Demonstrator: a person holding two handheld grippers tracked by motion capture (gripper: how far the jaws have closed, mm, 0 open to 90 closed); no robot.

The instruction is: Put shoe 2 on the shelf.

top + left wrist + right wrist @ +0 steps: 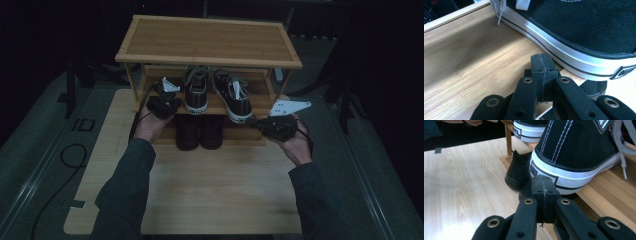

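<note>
A pair of black canvas sneakers with white soles, left sneaker [196, 92] and right sneaker [233, 97], stands on the middle shelf of a bamboo shoe rack [210, 40], heels toward me. My left gripper [172, 102] is shut and empty. Its tips [544, 65] hover over the shelf board right beside the left sneaker's sole [564, 55], near the heel. My right gripper [253, 121] is also shut and empty, with its tips [543, 187] just in front of the right sneaker's heel [574, 152]; I cannot tell whether they touch it.
A pair of plain black shoes [199, 132] sits on the rack's bottom level, and one black shoe [517, 172] shows under the shelf. The rack stands on a pale wooden board [210, 185]. A cable [70, 160] lies on the grey floor to the left.
</note>
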